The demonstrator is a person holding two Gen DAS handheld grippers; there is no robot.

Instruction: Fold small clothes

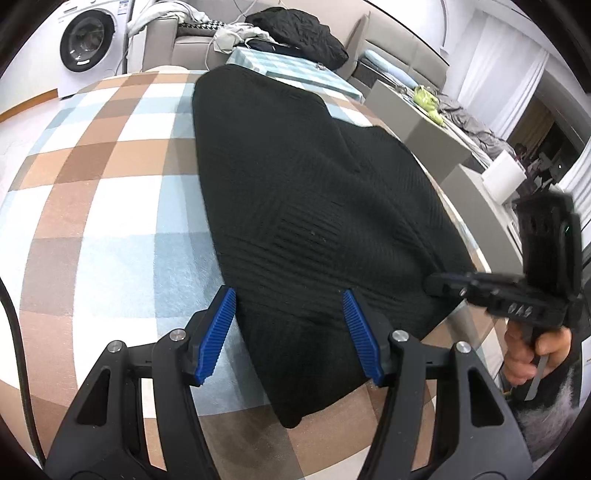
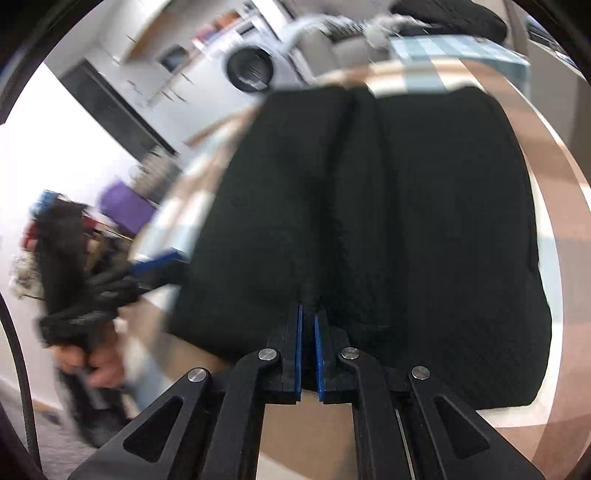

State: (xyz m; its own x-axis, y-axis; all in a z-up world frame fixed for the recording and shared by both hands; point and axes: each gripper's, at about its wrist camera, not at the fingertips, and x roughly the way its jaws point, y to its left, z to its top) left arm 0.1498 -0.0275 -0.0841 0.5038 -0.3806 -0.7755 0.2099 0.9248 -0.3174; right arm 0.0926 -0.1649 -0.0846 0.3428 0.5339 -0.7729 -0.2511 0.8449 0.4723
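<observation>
A black knitted garment [image 1: 295, 206] lies spread on the checked table cover [image 1: 110, 206]. My left gripper [image 1: 288, 299] is open, its blue pads either side of the garment's near end, just above it. My right gripper shows at the right of the left wrist view [image 1: 443, 284], at the garment's right edge. In the right wrist view the right gripper [image 2: 308, 314] is shut on a pinched ridge of the black garment [image 2: 406, 221]. The left gripper [image 2: 155, 266] shows blurred at the left of that view.
A washing machine [image 1: 88, 40] stands beyond the table at the far left. A sofa with a black cushion [image 1: 303, 33] and loose clothes is behind. Grey boxes [image 1: 424, 133] and a bed are at the right. The table edge [image 2: 554, 184] curves close on the right.
</observation>
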